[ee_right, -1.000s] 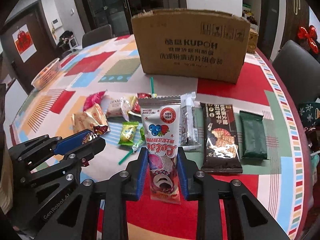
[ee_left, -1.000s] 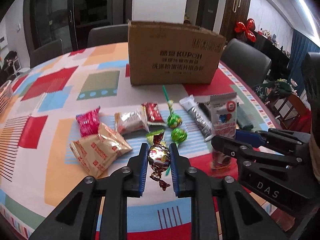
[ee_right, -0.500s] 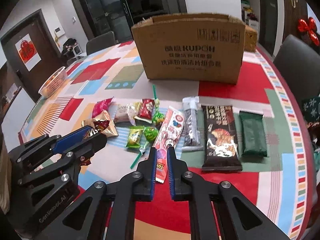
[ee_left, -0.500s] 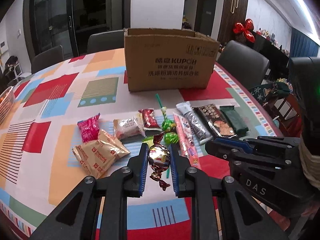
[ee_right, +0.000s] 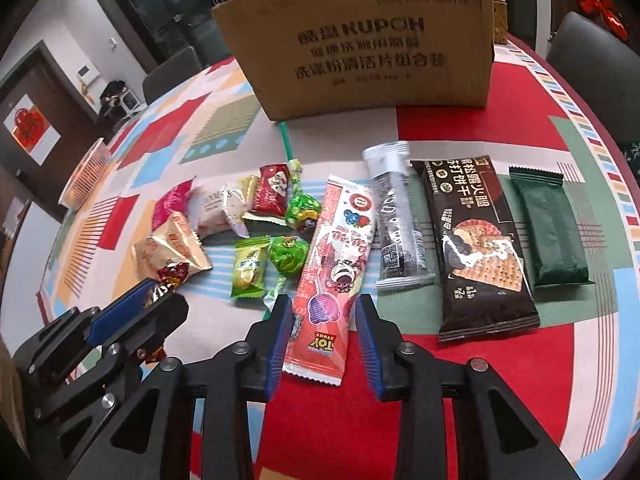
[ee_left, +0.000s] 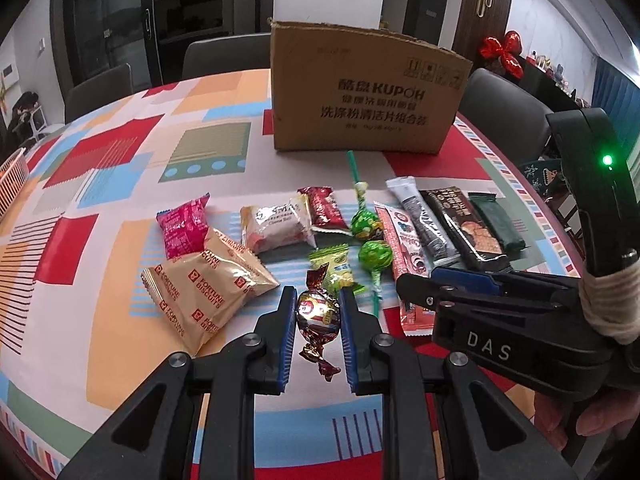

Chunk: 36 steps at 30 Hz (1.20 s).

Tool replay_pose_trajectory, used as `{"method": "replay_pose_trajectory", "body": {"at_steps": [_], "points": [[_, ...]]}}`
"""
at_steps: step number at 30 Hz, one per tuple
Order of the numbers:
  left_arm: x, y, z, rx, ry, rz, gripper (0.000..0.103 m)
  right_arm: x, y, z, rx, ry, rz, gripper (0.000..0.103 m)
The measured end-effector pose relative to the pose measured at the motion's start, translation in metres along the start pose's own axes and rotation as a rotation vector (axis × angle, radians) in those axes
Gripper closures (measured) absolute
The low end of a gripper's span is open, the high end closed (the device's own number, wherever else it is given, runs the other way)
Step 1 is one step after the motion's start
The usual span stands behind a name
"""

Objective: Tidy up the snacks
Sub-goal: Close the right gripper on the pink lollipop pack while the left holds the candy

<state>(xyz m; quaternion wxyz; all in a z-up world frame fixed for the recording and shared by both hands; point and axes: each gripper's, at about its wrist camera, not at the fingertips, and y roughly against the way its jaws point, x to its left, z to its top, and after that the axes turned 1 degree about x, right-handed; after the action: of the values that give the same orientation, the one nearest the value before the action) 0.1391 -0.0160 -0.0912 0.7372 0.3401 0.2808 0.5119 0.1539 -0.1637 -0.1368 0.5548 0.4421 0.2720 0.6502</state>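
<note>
The left gripper (ee_left: pixel 319 322) is clamped on a foil-wrapped candy (ee_left: pixel 318 312), its blue pads pressing the round body from both sides while the twisted ends stick out at 12 and 6 o'clock, above the patterned tablecloth (ee_left: pixel 120 184). The right gripper (ee_right: pixel 322 332) has just been opening: its jaws now stand spread on either side of a long pink snack packet (ee_right: pixel 336 264), which lies flat on the cloth with visible gaps between it and the pads (so it is not gripped). From that packet, a clear-and-black tube pack (ee_right: pixel 396 216), a dark cracker pack (ee_right: pixel 476 240) and a dark green bar (ee_right: pixel 552 228) lie side by side toward 3 o'clock. Toward 9 o'clock sit two green lollipops (ee_right: pixel 288 254), a small green candy (ee_right: pixel 250 268), a red wrapper (ee_right: pixel 272 190), a white packet (ee_right: pixel 224 208), a pink packet (ee_left: pixel 184 226) and a beige Fortune Biscuits pack (ee_left: pixel 204 296). A cardboard box (ee_right: pixel 372 44) stands upright at 12 o'clock, behind the row.
</note>
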Motion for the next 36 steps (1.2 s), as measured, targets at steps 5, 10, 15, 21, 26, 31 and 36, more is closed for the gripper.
{"method": "replay_pose_trajectory", "body": {"at_steps": [5, 10, 15, 21, 26, 31, 36], "points": [[0.004, -0.010, -0.001, 0.018, 0.008, -0.005, 0.081, 0.003, -0.010, 0.003, 0.004, -0.001, -0.028, 0.069], [0.006, -0.020, -0.001, 0.034, 0.012, -0.010, 0.081, 0.011, -0.015, 0.010, 0.004, 0.019, -0.064, 0.067], [0.012, -0.023, 0.000, 0.037, 0.025, -0.004, 0.081, 0.020, -0.020, 0.014, -0.011, 0.069, -0.118, 0.064], [0.014, -0.027, 0.002, 0.040, 0.026, 0.007, 0.081, 0.022, -0.025, 0.020, -0.015, 0.080, -0.128, 0.059], [0.014, -0.030, 0.003, 0.048, 0.024, 0.006, 0.081, 0.026, -0.027, 0.018, -0.022, 0.130, -0.162, 0.063], [0.009, -0.026, 0.003, 0.041, 0.014, 0.008, 0.081, 0.021, -0.023, 0.016, -0.027, 0.141, -0.164, 0.072], [0.000, -0.018, 0.006, 0.023, 0.001, 0.002, 0.081, 0.014, -0.012, 0.013, -0.047, 0.128, -0.139, 0.076]]}}
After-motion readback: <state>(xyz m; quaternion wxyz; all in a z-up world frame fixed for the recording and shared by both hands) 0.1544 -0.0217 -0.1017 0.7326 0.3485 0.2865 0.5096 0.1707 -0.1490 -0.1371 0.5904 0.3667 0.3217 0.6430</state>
